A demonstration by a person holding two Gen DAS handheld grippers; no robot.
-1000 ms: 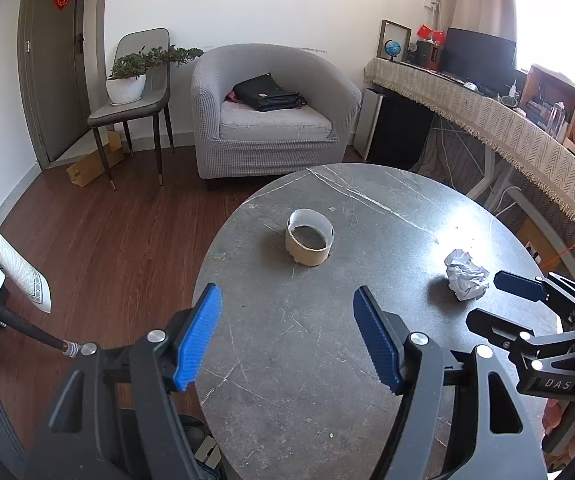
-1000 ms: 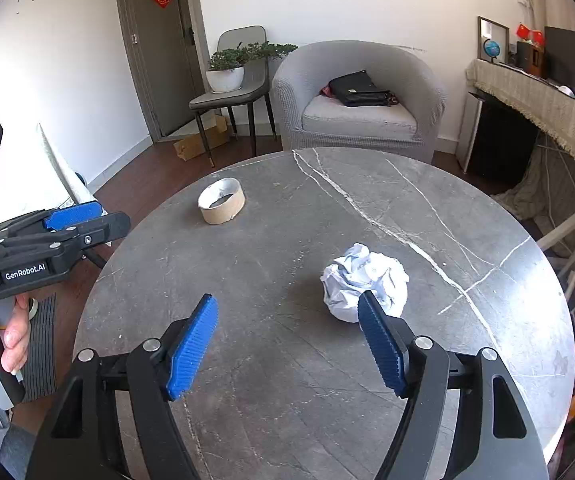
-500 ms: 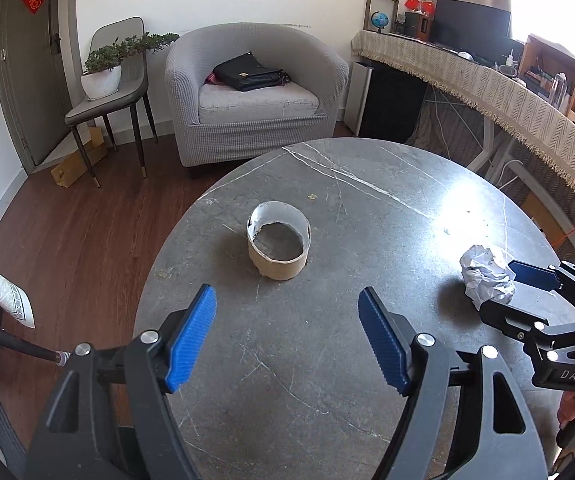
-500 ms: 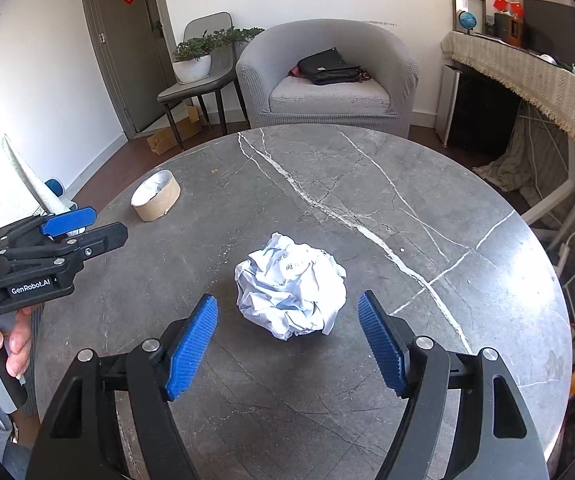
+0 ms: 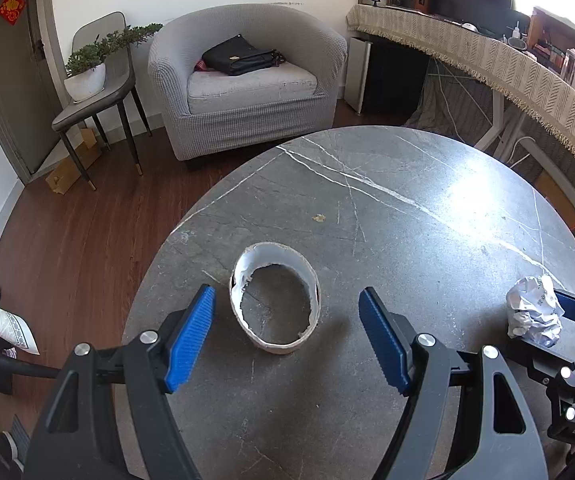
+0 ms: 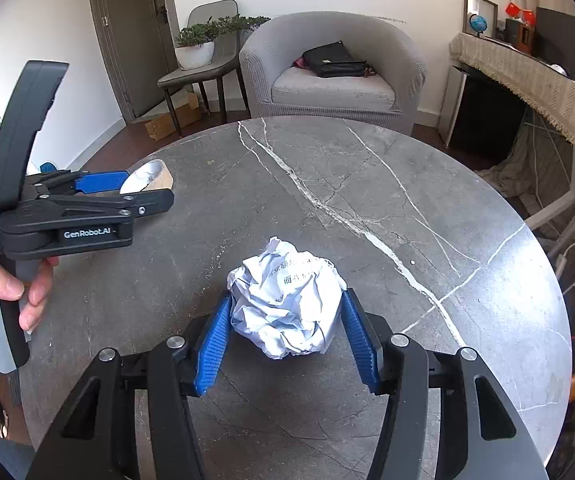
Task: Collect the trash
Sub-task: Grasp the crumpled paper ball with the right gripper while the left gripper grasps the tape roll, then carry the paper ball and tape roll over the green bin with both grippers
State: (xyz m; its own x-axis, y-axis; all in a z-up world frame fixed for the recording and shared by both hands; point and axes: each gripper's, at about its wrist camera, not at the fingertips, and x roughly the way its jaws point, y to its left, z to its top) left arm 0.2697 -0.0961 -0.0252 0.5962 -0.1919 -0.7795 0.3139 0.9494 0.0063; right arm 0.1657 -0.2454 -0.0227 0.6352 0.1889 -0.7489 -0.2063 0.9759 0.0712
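A crumpled white paper ball [image 6: 287, 304] lies on the round grey marble table [image 6: 367, 184]. My right gripper [image 6: 287, 332] has its blue pads on both sides of the ball and pressed against it. The ball also shows at the right edge of the left wrist view [image 5: 533, 316]. An empty cardboard tape roll [image 5: 275, 300] stands on the table's left part. My left gripper [image 5: 287, 332] is open, with the roll between and just ahead of its fingertips. The left gripper shows in the right wrist view [image 6: 99, 196], with the roll [image 6: 149, 178] behind it.
A grey armchair [image 5: 243, 80] with a black bag [image 5: 239, 56] stands beyond the table. A chair with a potted plant [image 5: 87, 68] is at the far left. A long cloth-covered desk [image 5: 507, 64] runs along the right wall. Wooden floor surrounds the table.
Both grippers moved forward and down. The right jaws closed in on the paper ball. The left gripper came up to the tape roll, still open.
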